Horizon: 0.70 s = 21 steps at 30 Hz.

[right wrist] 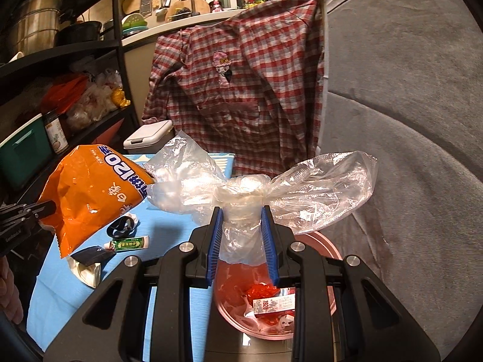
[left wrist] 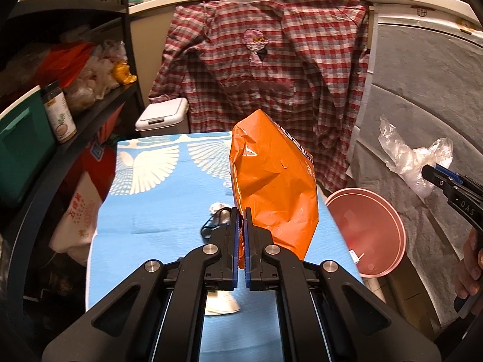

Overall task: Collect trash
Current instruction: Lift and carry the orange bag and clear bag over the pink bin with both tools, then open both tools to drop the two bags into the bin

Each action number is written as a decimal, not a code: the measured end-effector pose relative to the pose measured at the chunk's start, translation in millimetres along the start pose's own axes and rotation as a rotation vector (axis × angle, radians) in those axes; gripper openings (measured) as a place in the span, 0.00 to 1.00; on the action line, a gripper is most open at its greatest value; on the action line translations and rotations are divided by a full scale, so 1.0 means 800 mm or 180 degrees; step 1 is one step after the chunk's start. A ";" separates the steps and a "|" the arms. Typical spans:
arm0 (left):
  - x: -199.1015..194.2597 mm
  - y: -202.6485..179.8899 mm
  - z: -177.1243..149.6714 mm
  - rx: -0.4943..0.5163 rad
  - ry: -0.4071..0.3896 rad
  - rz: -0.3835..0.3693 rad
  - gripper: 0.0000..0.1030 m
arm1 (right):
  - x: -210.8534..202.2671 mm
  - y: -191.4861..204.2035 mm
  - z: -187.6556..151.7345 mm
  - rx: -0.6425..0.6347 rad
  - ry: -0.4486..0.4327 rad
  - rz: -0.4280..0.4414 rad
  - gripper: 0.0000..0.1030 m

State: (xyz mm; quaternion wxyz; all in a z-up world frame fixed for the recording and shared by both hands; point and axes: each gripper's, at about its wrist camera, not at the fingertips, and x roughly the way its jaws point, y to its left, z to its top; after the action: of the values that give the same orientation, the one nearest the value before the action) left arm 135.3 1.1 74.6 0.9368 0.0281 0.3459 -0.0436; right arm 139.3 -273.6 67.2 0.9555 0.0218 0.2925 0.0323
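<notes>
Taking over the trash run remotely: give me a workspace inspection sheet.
Surface: blue cloth on the table.
Job's things: orange bag, clear plastic bag, pink bin holding red scraps and a carton.
Clutter: ointment tube, black strap, foil wrapper.
Grippers: left gripper shut on orange bag; right gripper shut on clear plastic bag.
Cables: nothing seen.
Surroundings: plaid shirt, white lidded bin, shelves.

Each wrist view looks forward and downward along its own fingers, close over the blue table cloth (left wrist: pixel 145 211). Both face the hanging plaid shirt (left wrist: pixel 265 69), and both share the orange bag (right wrist: pixel 90 193), the pink bin (right wrist: pixel 329 256) and the shelves (left wrist: pixel 90 102) at left.
</notes>
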 end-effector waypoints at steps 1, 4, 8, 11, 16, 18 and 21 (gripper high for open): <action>0.002 -0.006 0.001 0.0009 0.0002 -0.0017 0.02 | 0.000 -0.002 0.000 0.0003 0.0002 -0.0011 0.26; 0.007 -0.017 0.003 0.0035 0.0012 -0.0059 0.02 | 0.000 -0.009 0.001 0.0022 0.0015 -0.0045 0.26; 0.013 -0.034 0.002 0.0082 0.0031 -0.0107 0.02 | 0.001 -0.015 0.001 0.0005 0.0034 -0.0105 0.26; 0.019 -0.045 0.002 0.0117 0.0056 -0.0133 0.02 | 0.002 -0.021 0.000 0.0004 0.0058 -0.0141 0.26; 0.031 -0.064 -0.001 0.0161 0.0134 -0.0259 0.02 | 0.008 -0.033 0.000 0.0060 0.0127 -0.0186 0.26; 0.037 -0.075 -0.003 0.0206 0.0176 -0.0331 0.02 | 0.010 -0.035 -0.001 0.0065 0.0148 -0.0207 0.26; 0.047 -0.095 -0.010 0.0331 0.0242 -0.0422 0.02 | 0.015 -0.036 -0.004 0.0057 0.0206 -0.0232 0.27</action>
State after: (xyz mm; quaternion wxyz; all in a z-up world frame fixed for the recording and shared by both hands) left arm 151.1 -76.0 42.1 0.9153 0.0554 0.3797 -0.1223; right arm 148.9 -301.6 55.9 0.9458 0.0186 0.3241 -0.0045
